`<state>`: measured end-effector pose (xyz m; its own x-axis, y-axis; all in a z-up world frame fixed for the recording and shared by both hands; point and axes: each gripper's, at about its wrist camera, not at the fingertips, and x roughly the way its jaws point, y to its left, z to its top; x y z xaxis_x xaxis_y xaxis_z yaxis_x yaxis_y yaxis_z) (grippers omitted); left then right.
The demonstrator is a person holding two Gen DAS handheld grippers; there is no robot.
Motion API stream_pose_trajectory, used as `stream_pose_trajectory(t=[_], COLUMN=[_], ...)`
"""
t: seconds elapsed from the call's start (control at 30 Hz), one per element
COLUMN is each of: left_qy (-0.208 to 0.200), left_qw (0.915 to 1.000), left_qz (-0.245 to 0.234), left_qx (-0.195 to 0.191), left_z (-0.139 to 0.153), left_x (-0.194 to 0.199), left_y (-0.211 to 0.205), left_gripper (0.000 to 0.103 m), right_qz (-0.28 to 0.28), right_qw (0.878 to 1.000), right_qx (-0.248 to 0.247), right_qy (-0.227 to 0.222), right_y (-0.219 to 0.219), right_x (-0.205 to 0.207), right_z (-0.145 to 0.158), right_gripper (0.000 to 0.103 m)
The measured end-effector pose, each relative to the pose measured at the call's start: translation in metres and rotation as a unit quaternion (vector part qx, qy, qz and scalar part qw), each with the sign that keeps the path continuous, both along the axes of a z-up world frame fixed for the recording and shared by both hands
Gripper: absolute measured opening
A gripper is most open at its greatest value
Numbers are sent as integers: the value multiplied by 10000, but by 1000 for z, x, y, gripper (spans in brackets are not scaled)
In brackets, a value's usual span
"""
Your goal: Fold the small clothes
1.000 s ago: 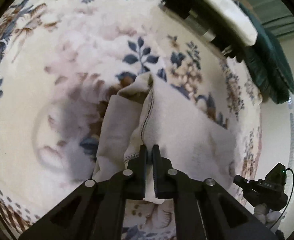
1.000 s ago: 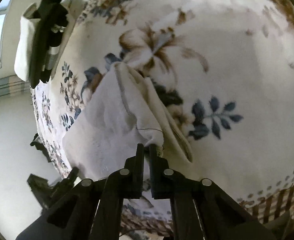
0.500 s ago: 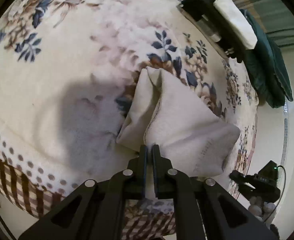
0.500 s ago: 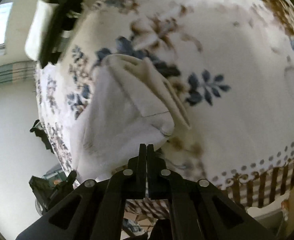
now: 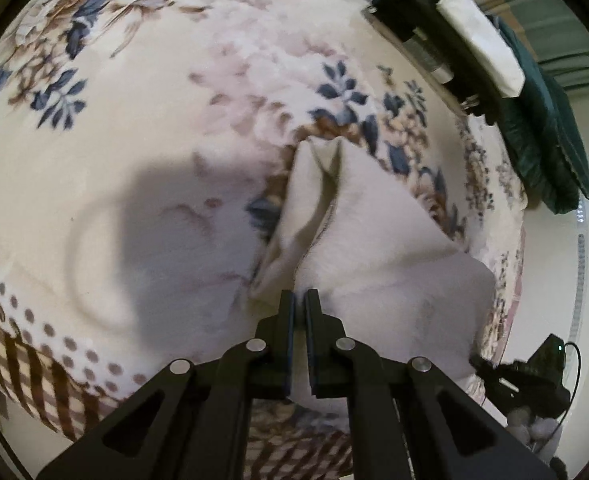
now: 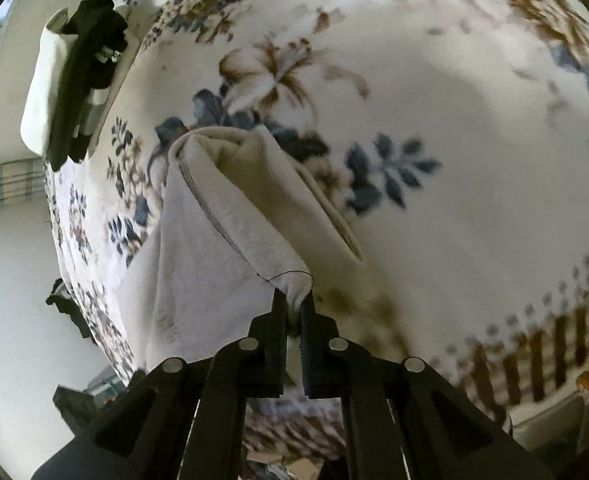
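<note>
- We work over one floral blanket (image 5: 142,184) that covers the whole surface; its border of dots and brown stripes (image 6: 534,344) runs along the near edge.
- On it lies one small white garment (image 5: 382,248), half raised, stretching from the near edge toward the middle of the blanket; a stitched hem (image 6: 210,212) runs along its upper fold.
- At the far side we count one dark green cushion (image 5: 542,120), and beside it one pale folded cloth (image 5: 478,32) resting on a black object we cannot identify.
- We hold two claws, one in each hand.
- Our left claw (image 5: 299,300) is nearly closed, leaving only a narrow slit, and it pinches one near edge of the garment, with white cloth showing between and below its fingers (image 5: 282,344).
- Our right claw (image 6: 293,304) is likewise narrowed to a slit and grips another corner of the same garment (image 6: 198,264), which bunches into a small rounded tuft just above the tips.
- Off the edge on the left claw's side we see one small black device with a green light (image 5: 546,364); what it is we cannot tell.
</note>
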<state>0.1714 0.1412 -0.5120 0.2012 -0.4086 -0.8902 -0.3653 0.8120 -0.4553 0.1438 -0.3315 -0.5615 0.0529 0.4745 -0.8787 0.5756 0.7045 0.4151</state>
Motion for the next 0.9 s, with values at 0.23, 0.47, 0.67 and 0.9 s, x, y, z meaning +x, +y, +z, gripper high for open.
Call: stream_pose_trajectory(t=[0.23, 0.47, 0.67, 0.9], left_qy=[391, -136, -97, -147], left_qw=[9992, 9993, 9970, 9974], left_qz=[-18, 19, -768, -659], left_qx=[71, -346, -35, -265], left_z=[-5, -21, -49, -54], left_x=[12, 85, 130, 130], left_y=[16, 9, -29, -9], left_gripper=[30, 57, 8, 7], right_qz=[658, 71, -385, 77], right_qw=[9971, 9986, 9956, 9976], right_qx=[-193, 221, 698, -230], right_qy=[336, -473, -486, -647], right_y=[-1, -17, -10, -2], right_x=[10, 68, 109, 147], right_z=[-14, -8, -39, -48], right_gripper=[28, 59, 9, 6])
